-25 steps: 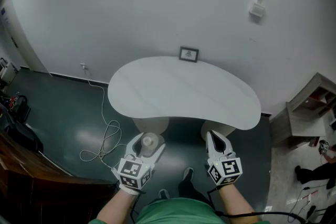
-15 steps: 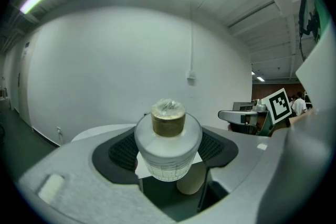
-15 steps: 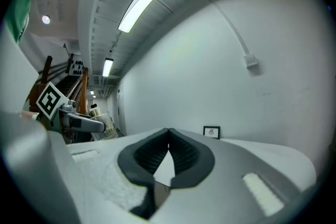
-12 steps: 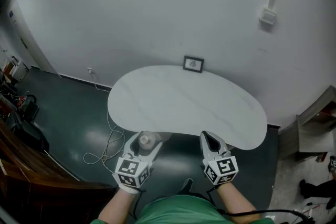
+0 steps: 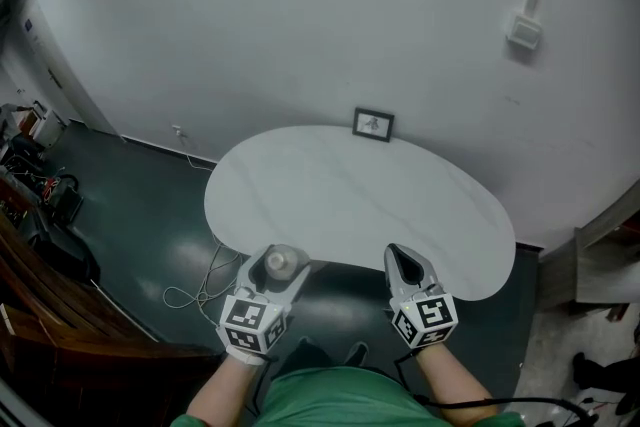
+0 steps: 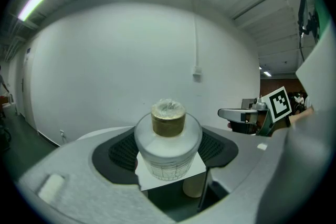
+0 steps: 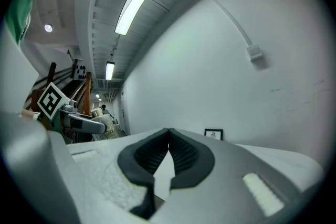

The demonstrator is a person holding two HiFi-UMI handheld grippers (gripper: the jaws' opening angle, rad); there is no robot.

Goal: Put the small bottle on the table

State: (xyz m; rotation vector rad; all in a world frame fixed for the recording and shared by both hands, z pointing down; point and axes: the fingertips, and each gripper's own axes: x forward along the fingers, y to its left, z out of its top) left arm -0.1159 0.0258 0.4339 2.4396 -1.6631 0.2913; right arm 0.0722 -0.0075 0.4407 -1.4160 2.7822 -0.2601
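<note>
1. Left gripper: fingers are clamped on the small bottle, one dark ribbed pad on each side of its body.
2. The bottle is upright and frosted white, with a grid print low on the body. Its brown cap points up.
3. Bottle location: in the head view it sits over the near-left edge of the white kidney-shaped counter. It is held in the gripper, and I cannot tell whether its base touches the surface.
4. Right gripper: fingers are pressed together at the tips with nothing between them.
5. The right gripper is at the near edge of the counter, right of the left one and well apart from it. Both point away from the person toward the wall.
6. Both marker cubes face up toward the head camera, and forearms are visible behind each gripper.
7. A small framed picture stands upright at the far edge of the counter, against the wall.
8. A white conduit with a box is on the wall, upper right.
9. The floor is dark green, with a loose white cable left of the counter.
</note>
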